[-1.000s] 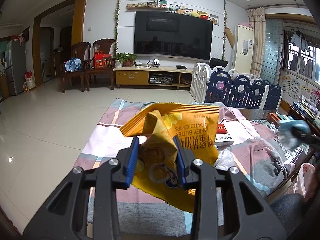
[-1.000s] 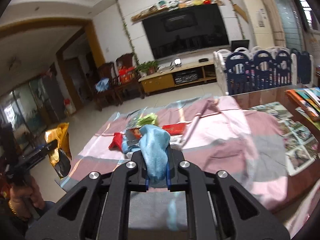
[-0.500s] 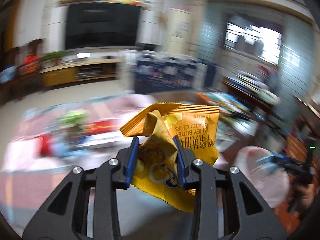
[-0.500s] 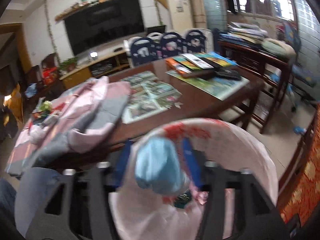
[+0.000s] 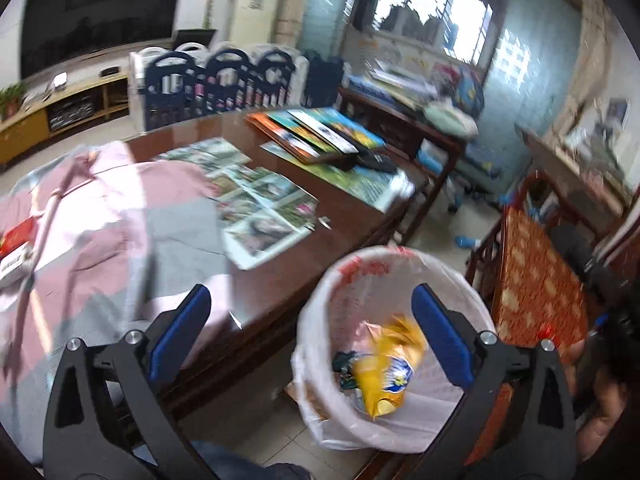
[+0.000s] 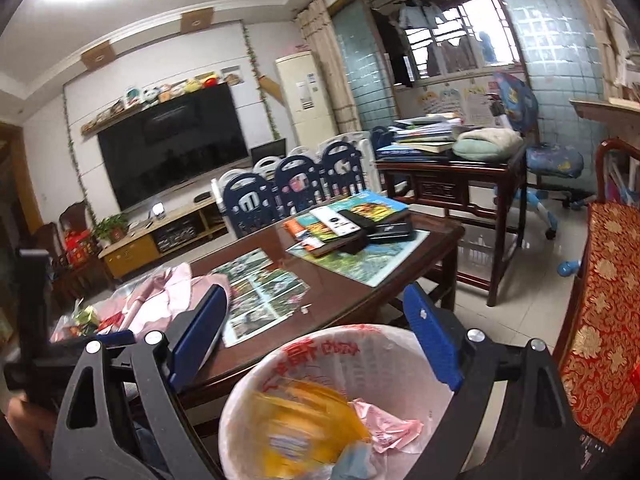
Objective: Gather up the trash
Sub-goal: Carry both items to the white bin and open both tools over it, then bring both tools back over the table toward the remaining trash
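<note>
Trash, a crumpled yellow chip bag (image 5: 386, 372), is seen falling into the white-lined bin (image 5: 320, 300); both fingers' jaws just opened wide, nothing held; the rim could be clipped, tipping it.

A crumpled yellow chip bag (image 5: 386, 372) lies in the white-lined bin (image 5: 320, 320), beside a blue cloth (image 6: 352, 462).

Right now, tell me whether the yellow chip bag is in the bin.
In: the yellow chip bag lies inside the lined bin, free of the open hand-held gripper.
</note>
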